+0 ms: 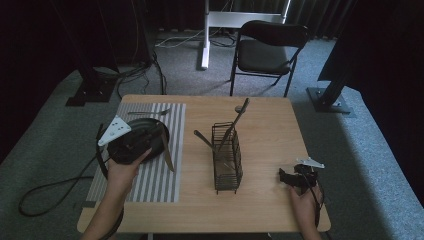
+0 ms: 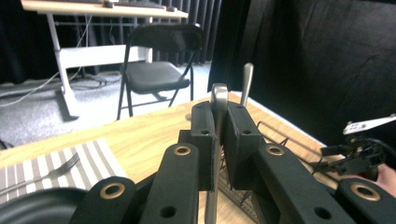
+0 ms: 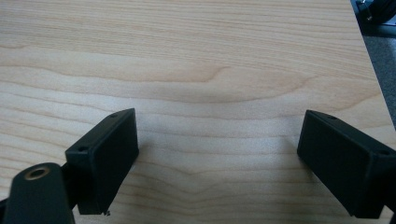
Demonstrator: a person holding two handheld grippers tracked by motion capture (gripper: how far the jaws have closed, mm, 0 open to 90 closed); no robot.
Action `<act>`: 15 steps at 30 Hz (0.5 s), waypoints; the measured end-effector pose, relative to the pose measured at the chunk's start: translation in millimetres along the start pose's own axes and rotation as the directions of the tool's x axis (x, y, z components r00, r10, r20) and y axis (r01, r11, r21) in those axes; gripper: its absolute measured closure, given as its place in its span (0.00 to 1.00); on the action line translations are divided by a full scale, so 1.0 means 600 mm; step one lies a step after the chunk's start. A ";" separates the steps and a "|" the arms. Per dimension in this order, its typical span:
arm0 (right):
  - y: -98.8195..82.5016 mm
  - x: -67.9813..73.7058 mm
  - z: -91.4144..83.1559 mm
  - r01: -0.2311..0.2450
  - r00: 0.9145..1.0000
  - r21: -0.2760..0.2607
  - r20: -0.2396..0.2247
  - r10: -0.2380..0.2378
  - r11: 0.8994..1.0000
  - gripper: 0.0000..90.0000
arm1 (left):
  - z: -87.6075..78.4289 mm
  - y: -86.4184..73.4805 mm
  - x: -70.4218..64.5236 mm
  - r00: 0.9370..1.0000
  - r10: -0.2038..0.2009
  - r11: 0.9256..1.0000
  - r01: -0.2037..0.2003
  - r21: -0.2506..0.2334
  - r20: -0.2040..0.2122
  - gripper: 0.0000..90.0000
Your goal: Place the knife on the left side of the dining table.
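My left claw [image 2: 218,140] is pinching a knife [image 2: 217,100] by its metal handle, over the black plate [image 1: 150,134] on the striped mat [image 1: 165,175]. My right claw [image 3: 219,163] is spread wide, low over the bare wooden surface [image 3: 196,56], right of the wire rack [image 1: 227,160].

We note that both handheld grippers are matte black. The left gripper [image 1: 131,145] carries a pale grey three-cornered plate with small dark holes, and a black cable trails from it off the table edge to the carpet. Its linkage arms show brass-coloured bushings and plain bored holes; the jaw blocks are rectangular. The right gripper [image 1: 295,178] bears a like grey plate. Its blocks show small recessed screw holes. Forearms are unsleeved.
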State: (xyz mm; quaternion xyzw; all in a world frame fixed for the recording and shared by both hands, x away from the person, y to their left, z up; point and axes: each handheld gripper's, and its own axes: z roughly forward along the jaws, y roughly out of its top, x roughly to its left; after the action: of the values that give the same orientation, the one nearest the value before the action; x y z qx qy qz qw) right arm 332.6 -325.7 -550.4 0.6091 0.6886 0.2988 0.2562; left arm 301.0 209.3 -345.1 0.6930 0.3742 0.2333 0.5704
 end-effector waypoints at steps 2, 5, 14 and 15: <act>0.000 0.000 0.000 0.000 1.000 0.000 0.000 0.000 1.000 0.13 | 0.005 -0.009 0.007 1.000 -0.005 1.000 0.005 -0.005 -0.003 0.93; 0.000 0.000 0.000 0.000 1.000 0.001 0.000 0.000 1.000 0.13 | 0.015 -0.024 0.017 0.999 -0.028 1.000 0.028 -0.001 -0.021 0.93; 0.000 0.000 0.000 -0.001 1.000 0.001 0.000 0.001 1.000 0.13 | 0.047 -0.064 0.036 0.997 -0.054 0.997 0.057 0.048 -0.062 0.93; 0.000 0.000 0.000 0.000 1.000 0.001 0.000 0.000 1.000 0.13 | 0.048 -0.065 0.037 0.997 -0.054 0.997 0.057 0.053 -0.062 0.93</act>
State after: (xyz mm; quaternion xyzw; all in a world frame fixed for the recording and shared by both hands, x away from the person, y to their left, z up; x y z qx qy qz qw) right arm 332.6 -325.7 -550.4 0.6092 0.6886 0.2986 0.2559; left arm 326.1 211.6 -392.2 0.6901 0.4167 0.2280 0.5460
